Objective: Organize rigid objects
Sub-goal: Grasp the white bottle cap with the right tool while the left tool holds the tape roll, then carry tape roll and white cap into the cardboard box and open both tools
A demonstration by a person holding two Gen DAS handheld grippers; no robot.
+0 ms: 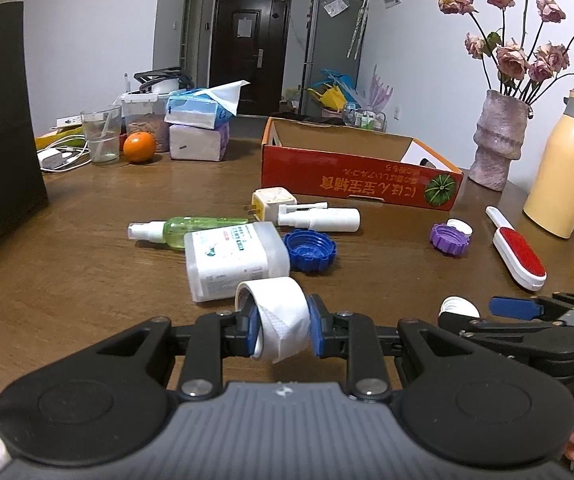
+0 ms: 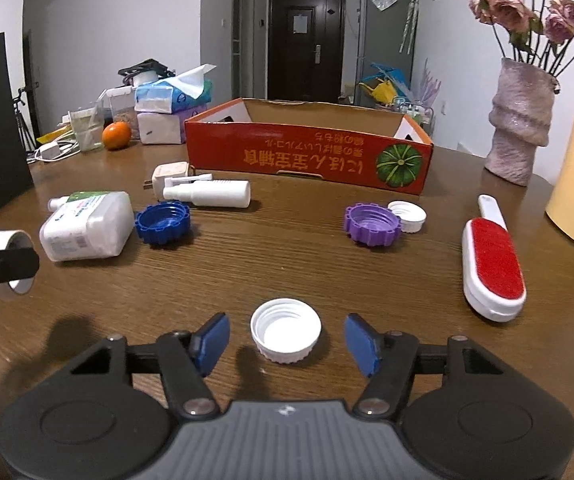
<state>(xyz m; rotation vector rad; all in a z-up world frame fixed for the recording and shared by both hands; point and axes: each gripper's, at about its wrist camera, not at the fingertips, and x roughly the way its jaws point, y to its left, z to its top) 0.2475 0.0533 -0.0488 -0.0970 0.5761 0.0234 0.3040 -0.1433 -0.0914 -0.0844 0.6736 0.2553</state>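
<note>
**A:** Starting at the left of the left wrist view, what are you carrying?

**B:** Your left claw (image 1: 283,330) is clenching a white tape roll (image 1: 277,318) at lower centre, the blue pads pressing its two flat sides so the ring is hanging clear of the table (image 1: 87,240). I'm guessing you are holding it up that way to carry it over the clutter towards the orange box (image 1: 351,174) at centre right.

**B:** Just beyond it, the white bottle (image 1: 235,260) is lying on its side, with the blue cap (image 1: 311,249) touching its right edge and the green spray bottle (image 1: 183,228) behind.

**A:** And further right?

**B:** In the right wrist view, your right claw (image 2: 286,338) is straddling the white cap (image 2: 286,330) at lower centre. The jaws are standing apart, a gap showing on both sides, so nothing is being gripped yet. The cap is sitting open side up, which is probably why you are coming at it low, across its ribbed wall.

**B:** At the right edge, the red lint brush (image 2: 493,264) is lying untouched.
</note>
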